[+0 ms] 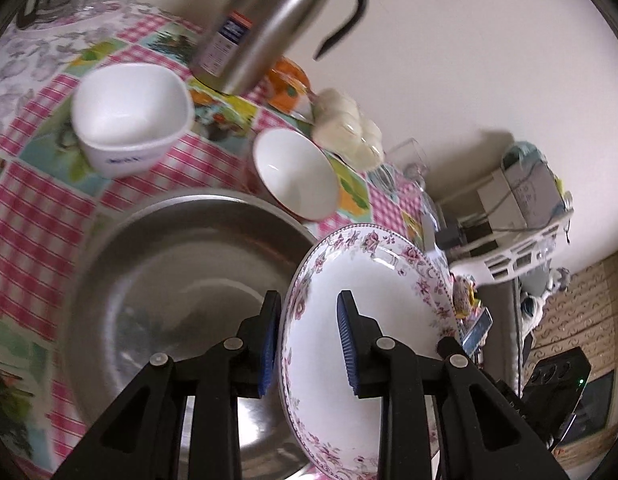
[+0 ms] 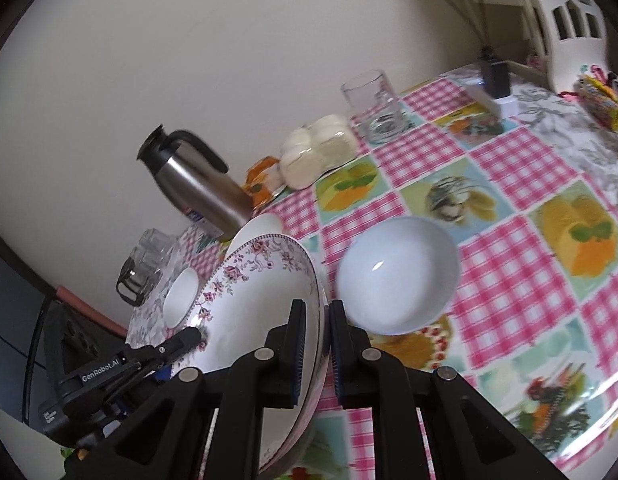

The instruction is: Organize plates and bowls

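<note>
On the far left of the desk [image 1: 25,208], covered in a pink checked cloth, a square white bowl [image 1: 131,114] stands upright, with a steel flask [image 1: 265,28] just behind it to the right. Nearer, a large steel basin [image 1: 181,264] fills the left of the left wrist view. Right of the square bowl, a round white bowl with a red rim [image 1: 297,172] sits beside a pack of pale buns [image 1: 349,124]. The floral plate [image 1: 373,304] is held on edge, tilted, over the basin's right rim. The left gripper [image 1: 309,340] straddles its near rim, one finger outside and one inside the dish; whether both pads press is hard to tell through the blur, though they look to be pinching it. The right gripper [image 2: 314,344] clamps the plate's opposite rim, fingers nearly together on the thin edge. Right of the plate, a plain white bowl [image 2: 397,276] rests on the cloth, and a clear glass [image 2: 375,106] stands far behind.
</note>
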Tool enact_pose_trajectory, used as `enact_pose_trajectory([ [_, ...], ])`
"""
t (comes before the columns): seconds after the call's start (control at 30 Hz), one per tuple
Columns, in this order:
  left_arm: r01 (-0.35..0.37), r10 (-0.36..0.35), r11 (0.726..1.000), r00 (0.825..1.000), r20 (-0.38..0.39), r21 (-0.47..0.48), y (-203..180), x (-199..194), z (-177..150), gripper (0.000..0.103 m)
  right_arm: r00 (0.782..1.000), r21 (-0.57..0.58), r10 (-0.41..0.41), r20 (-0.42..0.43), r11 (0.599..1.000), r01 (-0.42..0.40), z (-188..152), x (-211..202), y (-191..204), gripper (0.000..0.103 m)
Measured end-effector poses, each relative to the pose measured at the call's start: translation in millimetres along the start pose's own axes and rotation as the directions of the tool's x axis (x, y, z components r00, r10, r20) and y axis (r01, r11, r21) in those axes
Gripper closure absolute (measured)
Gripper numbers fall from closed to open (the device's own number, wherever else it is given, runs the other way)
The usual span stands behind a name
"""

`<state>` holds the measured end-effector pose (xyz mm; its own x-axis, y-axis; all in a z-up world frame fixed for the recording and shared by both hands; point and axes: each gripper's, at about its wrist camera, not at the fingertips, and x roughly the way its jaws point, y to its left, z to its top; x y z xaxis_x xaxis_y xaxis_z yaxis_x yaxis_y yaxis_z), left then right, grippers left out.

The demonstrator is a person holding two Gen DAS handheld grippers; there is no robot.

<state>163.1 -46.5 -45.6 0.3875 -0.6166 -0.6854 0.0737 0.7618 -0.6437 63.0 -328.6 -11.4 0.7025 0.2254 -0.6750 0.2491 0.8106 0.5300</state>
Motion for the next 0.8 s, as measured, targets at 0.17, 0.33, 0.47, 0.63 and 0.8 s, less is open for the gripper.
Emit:
enact_pose_trajectory([
  [0.17,-0.017,0.017,1.0,0.999,0.027,-0.024,21.5,-17.3,10.9,0.075,0.999,-0.026,0.017,-0.033,1.0,-0.018,-8.9,18.3,21.3,0.09],
  [0.33,-0.038,0.04,0.998,0.998,0.054,-0.043,42.2,-34.3,21.8,0.075,0.997,-0.042,0.047,-0.064,0.998,-0.05,-17.1,35.2,39.9,0.09],
  [0.47,-0.058,0.061,0.997,0.996,0.063,-0.049,53.9,-44.0,26.4,0.075,0.994,-0.057,0.064,-0.086,0.996,-0.069,-23.7,45.5,53.8,0.09],
  [0.63,-0.083,0.086,0.995,0.995,0.047,-0.057,64.1,-46.2,27.2,0.075,0.992,-0.061,0.066,-0.109,0.995,-0.073,-30.2,54.4,62.5,0.09],
  [0.8,-0.119,0.121,0.991,0.992,0.02,-0.056,68.1,-39.6,23.5,0.075,0.99,-0.064,0.045,-0.131,0.997,-0.054,-32.7,60.6,63.9,0.09],
])
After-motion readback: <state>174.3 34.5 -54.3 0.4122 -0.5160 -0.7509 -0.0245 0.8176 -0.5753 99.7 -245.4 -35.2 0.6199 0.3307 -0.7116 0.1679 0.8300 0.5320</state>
